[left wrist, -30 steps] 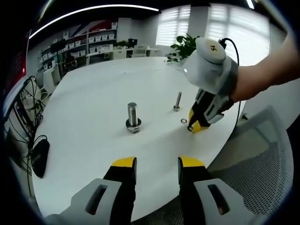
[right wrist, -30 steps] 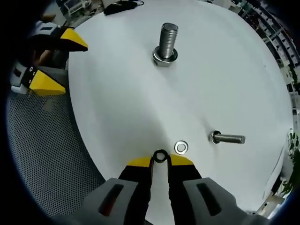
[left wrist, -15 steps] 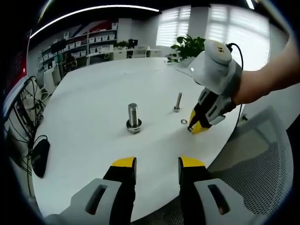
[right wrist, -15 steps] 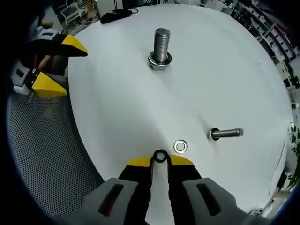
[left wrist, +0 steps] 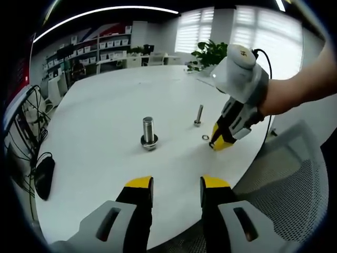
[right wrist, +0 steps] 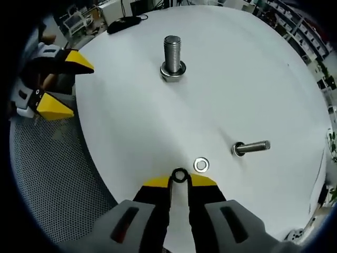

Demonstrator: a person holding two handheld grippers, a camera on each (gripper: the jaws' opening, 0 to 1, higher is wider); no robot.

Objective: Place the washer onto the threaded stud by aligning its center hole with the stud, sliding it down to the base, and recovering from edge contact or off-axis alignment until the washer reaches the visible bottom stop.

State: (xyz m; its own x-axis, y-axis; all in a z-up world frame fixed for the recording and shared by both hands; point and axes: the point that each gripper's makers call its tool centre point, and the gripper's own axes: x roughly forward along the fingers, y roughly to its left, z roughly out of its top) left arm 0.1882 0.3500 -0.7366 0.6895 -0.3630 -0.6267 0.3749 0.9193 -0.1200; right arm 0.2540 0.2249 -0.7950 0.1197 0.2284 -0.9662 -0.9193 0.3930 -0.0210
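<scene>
While the right gripper is pinching a dark washer edge-on between its yellow fingertips, low over the white worktop near its rim, the step in hand appears to be the carry toward a stud. Two candidates are standing on the worktop: a thick threaded stud with a nut or collar at its base, well apart from the washer, and a slimmer bolt much nearer. Which one the dark washer fits cannot be told; the small hole suggests the slimmer bolt. A second, silvery washer is lying flat just beside the fingertips, so the lift should be clearing it without nudging. To do this well, the person should be turning the washer level before the approach, bringing its hole directly over the stud's top, and lowering along the axis; if an edge catches the threads, backing off slightly and re-centring beats pushing. The left gripper is waiting at the worktop's edge with its fingers spread and nothing between them.
</scene>
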